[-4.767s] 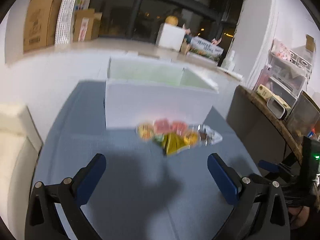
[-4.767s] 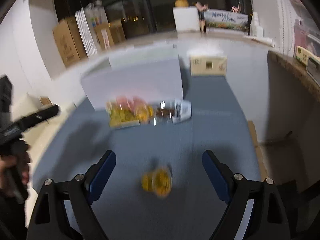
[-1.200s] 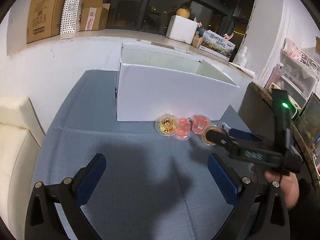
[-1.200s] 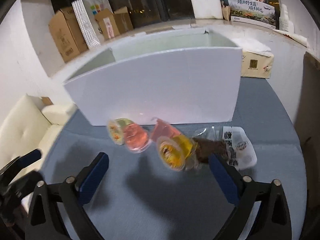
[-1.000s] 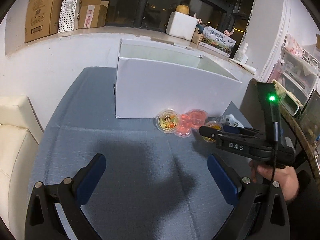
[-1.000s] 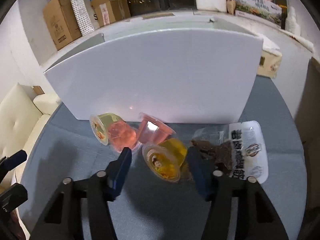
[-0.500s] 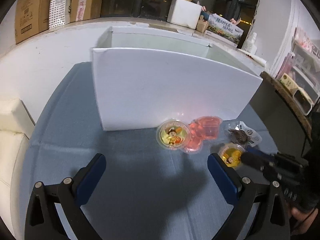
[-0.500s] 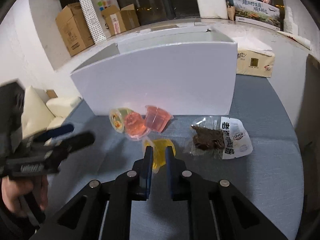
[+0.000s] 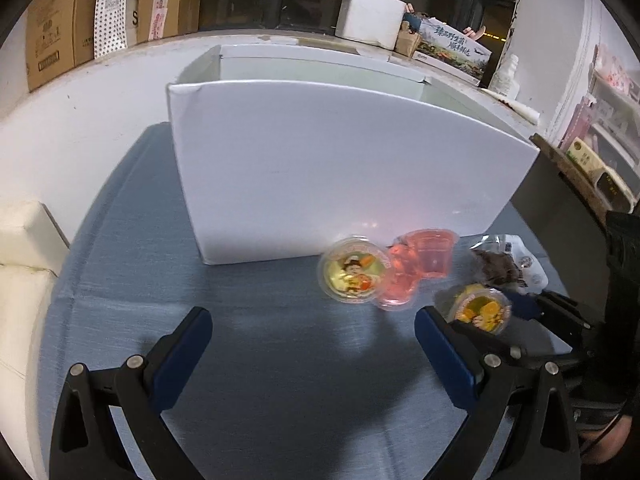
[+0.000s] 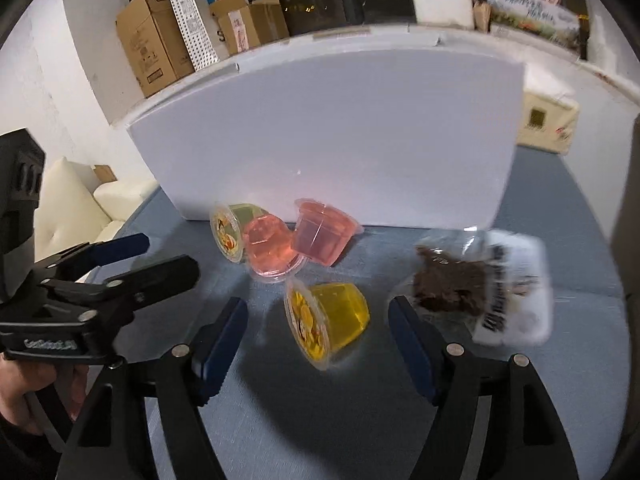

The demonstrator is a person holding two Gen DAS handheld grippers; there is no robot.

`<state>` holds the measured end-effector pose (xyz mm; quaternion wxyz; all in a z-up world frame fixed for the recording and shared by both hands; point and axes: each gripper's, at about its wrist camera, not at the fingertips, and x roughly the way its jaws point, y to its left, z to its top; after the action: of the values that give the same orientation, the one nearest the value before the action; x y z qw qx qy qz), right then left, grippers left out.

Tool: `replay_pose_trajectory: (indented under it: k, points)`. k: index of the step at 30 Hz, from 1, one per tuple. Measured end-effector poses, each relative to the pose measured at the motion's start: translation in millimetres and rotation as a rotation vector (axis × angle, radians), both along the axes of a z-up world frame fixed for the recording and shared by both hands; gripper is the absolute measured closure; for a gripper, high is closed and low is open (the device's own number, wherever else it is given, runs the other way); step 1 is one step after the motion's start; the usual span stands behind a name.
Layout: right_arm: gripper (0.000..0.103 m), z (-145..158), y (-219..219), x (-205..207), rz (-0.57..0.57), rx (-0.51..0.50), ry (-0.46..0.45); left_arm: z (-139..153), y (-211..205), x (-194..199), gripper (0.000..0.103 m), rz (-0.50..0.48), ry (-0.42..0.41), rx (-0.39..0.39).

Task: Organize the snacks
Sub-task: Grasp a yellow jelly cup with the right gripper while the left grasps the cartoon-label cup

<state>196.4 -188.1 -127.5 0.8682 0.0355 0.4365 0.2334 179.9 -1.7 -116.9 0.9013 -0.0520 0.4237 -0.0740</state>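
Blue tablecloth (image 10: 400, 420) before white box (image 10: 340, 128); right tool (image 10: 316, 320) just reopened around untouched yellow jelly cup (image 10: 332, 320); left tool (image 9: 312, 344) spread, empty.

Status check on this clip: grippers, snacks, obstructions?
Right gripper open, fingers just reopened, astride yellow jelly cup, not pressing. Left gripper open, empty. Other cups and packet on cloth, outside white box. Nothing blocking.

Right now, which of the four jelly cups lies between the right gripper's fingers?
The yellow jelly cup, tipped on its side and alone in the open right gripper; the other three cluster against the white box.
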Motion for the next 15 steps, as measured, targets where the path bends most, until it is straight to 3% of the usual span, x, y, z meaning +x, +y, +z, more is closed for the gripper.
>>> replay_pose_trajectory:
  k: [1, 2, 12, 15]
  points:
    - [0.065, 0.2, -3.1, 0.8, -0.012, 0.008, -0.001, -0.3, 1.5, 0.0, 0.000, 0.000, -0.001, -0.001]
    - [0.069, -0.6, -6.0, 0.8, -0.012, 0.022, 0.006, -0.6, 2.7, 0.1, 0.000, 0.001, -0.001, -0.006]
    - [0.069, 17.3, -46.9, -50.4, -0.039, 0.120, -0.031, -5.8, -9.2, 20.4, 0.000, 0.011, 0.017, -0.007]
    - [0.069, 27.5, -53.0, -72.8, -0.037, 0.131, -0.067, -8.7, -13.1, 30.8, 0.000, 0.035, 0.025, -0.041]
